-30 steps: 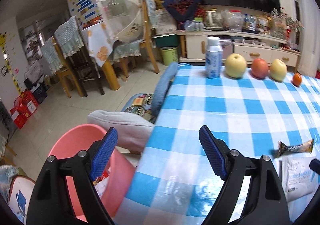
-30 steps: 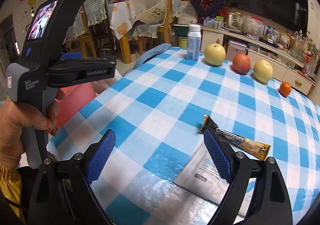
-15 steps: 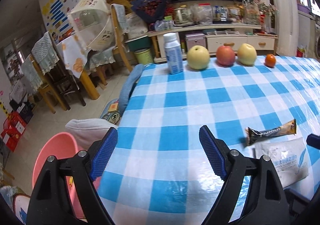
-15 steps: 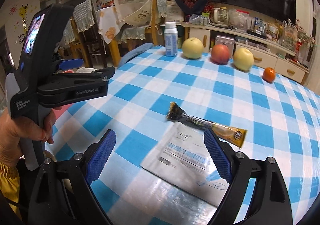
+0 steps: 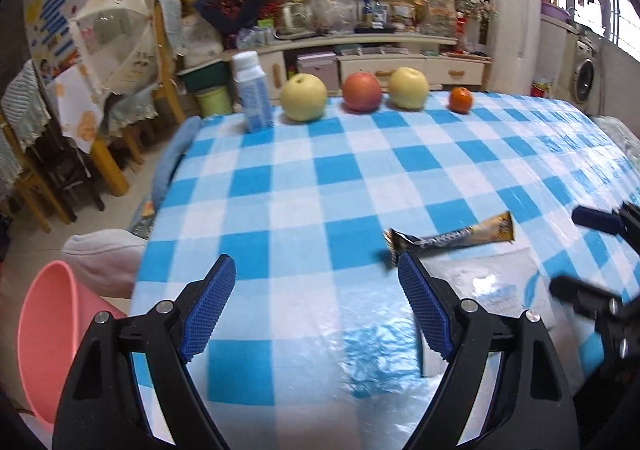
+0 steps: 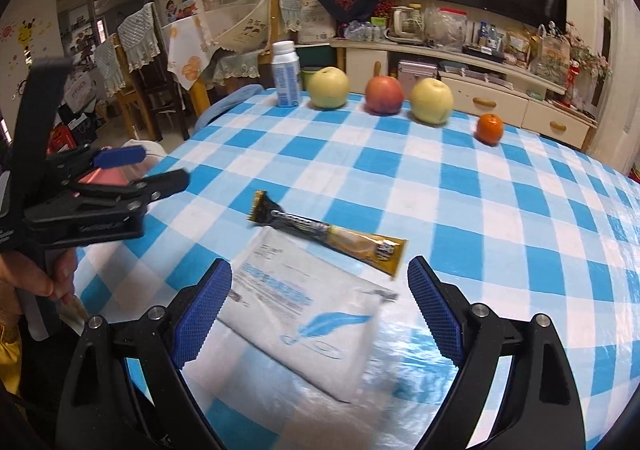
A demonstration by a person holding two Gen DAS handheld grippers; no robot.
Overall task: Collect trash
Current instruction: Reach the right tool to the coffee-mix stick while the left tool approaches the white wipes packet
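Note:
A black and gold snack wrapper (image 6: 328, 237) lies on the blue checked tablecloth, touching a flat white plastic bag (image 6: 304, 302) with blue print. My right gripper (image 6: 316, 310) is open and empty, just above the white bag. In the left wrist view the wrapper (image 5: 452, 238) and bag (image 5: 496, 286) lie to the right of my left gripper (image 5: 316, 310), which is open and empty over the table's left part. A pink bin (image 5: 44, 346) stands on the floor at the table's left edge.
A white bottle (image 6: 286, 74), two yellow pears (image 6: 329, 87), a red apple (image 6: 384, 95) and a small orange (image 6: 489, 128) line the table's far edge. Chairs and a covered side table (image 5: 96, 98) stand on the left. A cabinet (image 5: 380, 62) runs behind.
Both grippers have swung right over the table. The wrapper and bag now sit closer to both. The pink bin has slid towards the left edge of the left view.

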